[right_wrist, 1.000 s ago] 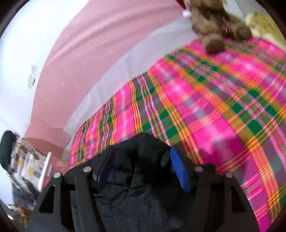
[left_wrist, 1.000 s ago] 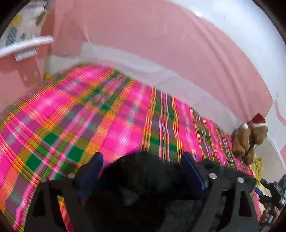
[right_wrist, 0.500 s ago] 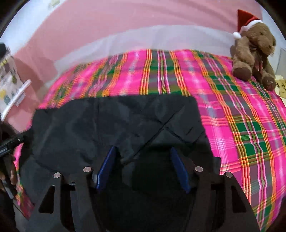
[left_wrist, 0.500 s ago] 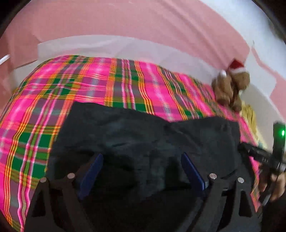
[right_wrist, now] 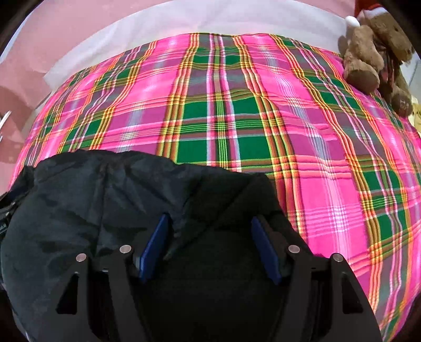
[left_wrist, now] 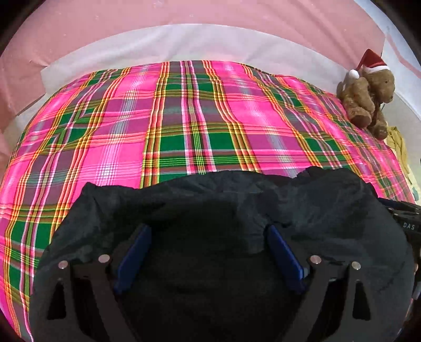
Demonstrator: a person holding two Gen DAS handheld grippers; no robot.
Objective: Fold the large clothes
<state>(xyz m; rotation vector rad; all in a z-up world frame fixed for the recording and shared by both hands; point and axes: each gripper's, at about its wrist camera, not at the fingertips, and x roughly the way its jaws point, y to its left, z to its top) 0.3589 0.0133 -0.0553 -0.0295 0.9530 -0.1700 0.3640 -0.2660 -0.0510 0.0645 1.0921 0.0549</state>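
Note:
A large black garment [left_wrist: 210, 200] lies bunched on the near part of a bed with a pink and green plaid cover [left_wrist: 184, 118]. My left gripper [left_wrist: 208, 231] stands open, its blue pads wide apart, with black cloth lying between and over the fingers. My right gripper [right_wrist: 210, 221] is open too, and the same garment [right_wrist: 105, 189] fills the gap between its pads and spreads to the left. The fingertips of both grippers are hidden by cloth. The plaid cover also shows in the right wrist view [right_wrist: 236, 105].
A brown teddy bear with a red Santa hat [left_wrist: 368, 92] sits at the bed's far right corner, also in the right wrist view [right_wrist: 373, 55]. A yellow cloth [left_wrist: 400, 142] lies beside it. A pink wall [left_wrist: 184, 15] and white bed edge [left_wrist: 184, 44] run behind.
Both grippers swung from tilted views to face the bed squarely. The black garment came down from hanging in front of the cameras and now lies spread on the near part of the bed.

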